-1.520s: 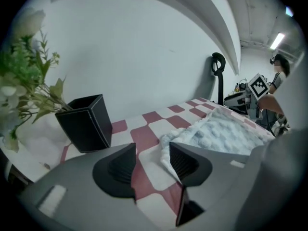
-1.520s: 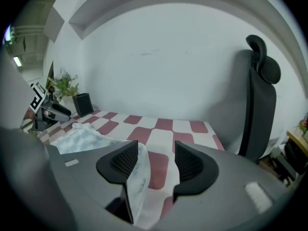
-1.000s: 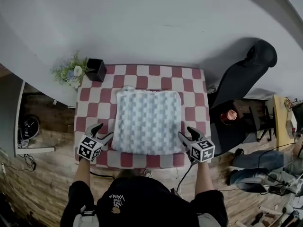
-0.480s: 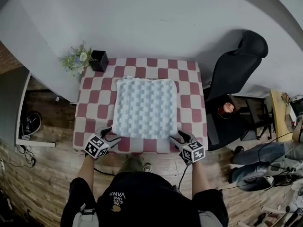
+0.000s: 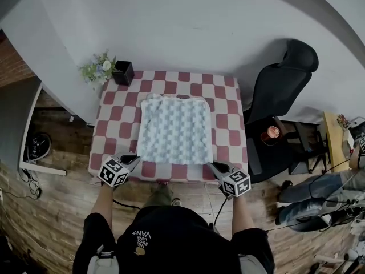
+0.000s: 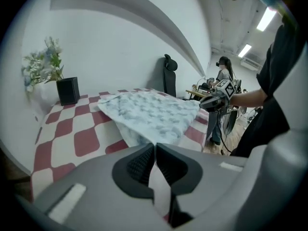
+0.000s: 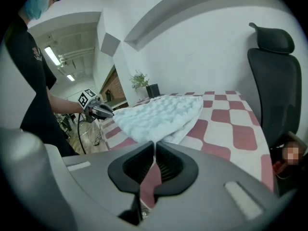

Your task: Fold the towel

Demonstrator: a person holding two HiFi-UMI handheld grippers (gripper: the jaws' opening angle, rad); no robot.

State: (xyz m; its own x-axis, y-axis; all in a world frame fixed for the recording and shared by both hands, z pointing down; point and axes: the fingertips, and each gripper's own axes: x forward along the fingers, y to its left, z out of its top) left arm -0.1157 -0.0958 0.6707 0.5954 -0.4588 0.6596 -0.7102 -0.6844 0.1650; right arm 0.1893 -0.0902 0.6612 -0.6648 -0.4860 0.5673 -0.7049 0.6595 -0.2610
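gripping the towel (image 5: 175,130) by its near left corner with the left gripper (image 5: 136,159) and by its near right corner with the right gripper (image 5: 211,164), both just closed onto the cloth; spread across the middle of the checked table (image 5: 117,116)

Towel (image 5: 175,129) near corners hidden under left tongs (image 5: 136,159) & right tongs (image 5: 211,164), jaws just closed on them; plant (image 6: 42,66) blurred in left gripper view; chair (image 7: 272,85) lower part hidden behind bench (image 7: 236,129); reddish round item (image 5: 272,133) too small to ID.
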